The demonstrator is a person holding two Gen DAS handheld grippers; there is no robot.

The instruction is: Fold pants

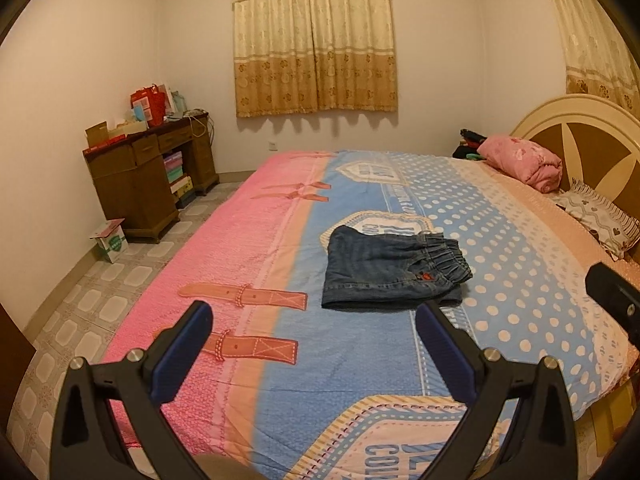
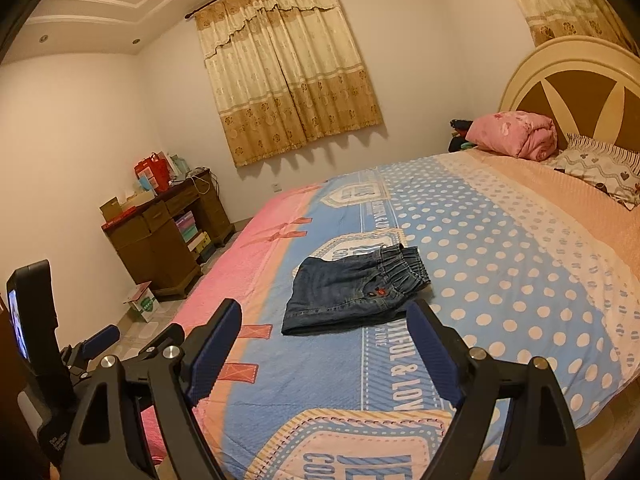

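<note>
Pants: small denim pants (image 1: 392, 270) lie on the bed (image 1: 248, 240), near its middle, already folded into a compact bundle with the elastic waistband toward the headboard (image 1: 580, 136).
Left gripper: I see my left gripper (image 1: 316, 316) spread wide, pinching nothing, held above the bed just short of the near edge of the pants.
Right gripper: my right gripper (image 2: 324, 312) is also spread wide and empty, held back on the same near side, apart from the cloth.
Step in hand: I judge the folding done or nearly so; the bundle looks square, with layers stacked and the hem edge facing me.
Next move: if anything is left, I think it calls for a light press to flatten the bundle, or one more fold by lifting the near hem edge with both grippers and laying it over the waistband.
Handling: the denim looks thick at the gathered waistband, so that end may spring up.
Around: a rolled pink quilt (image 1: 524, 162) and a patterned pillow (image 1: 600, 216) sit by the headboard, well apart from the pants. A brown desk (image 1: 148, 184) with boxes and a red bag stands by the far wall, a small carton on the floor beside it. Curtains (image 1: 314, 36) hang closed.
In the way: nothing lies between my grippers and the pants.
</note>
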